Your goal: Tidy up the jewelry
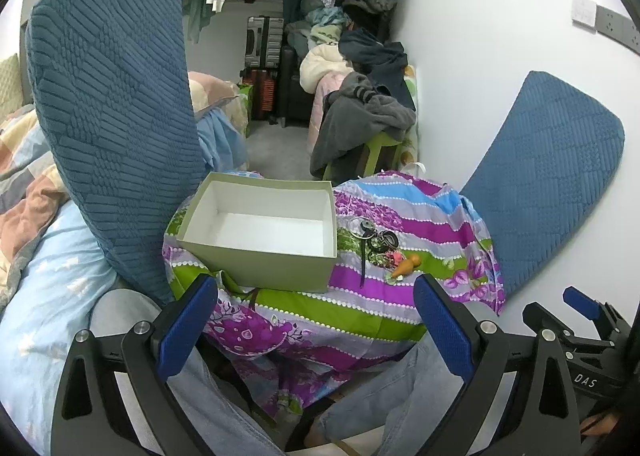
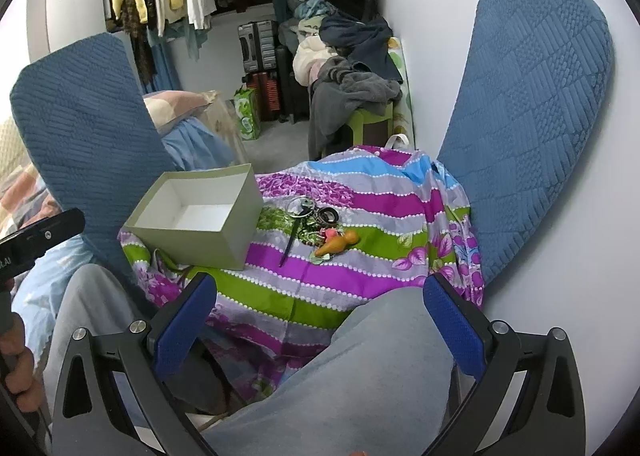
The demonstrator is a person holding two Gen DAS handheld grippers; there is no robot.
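Both the left tool (image 1: 316, 330) and right tool (image 2: 320, 326) hang spread and empty, well short of the jewelry pile (image 1: 380, 246). The risk is snagging: tangled rings, a dark strap and an orange carrot charm (image 1: 406, 266) lie on loose striped cloth (image 1: 320, 308), at three o'clock of the empty box (image 1: 260, 232), so one pinch may drag several pieces.

Bright, even indoor light with soft, faint shadows. Both views are sharp at centre, strongly fisheye-curved, with black vignetted corners and no glare.
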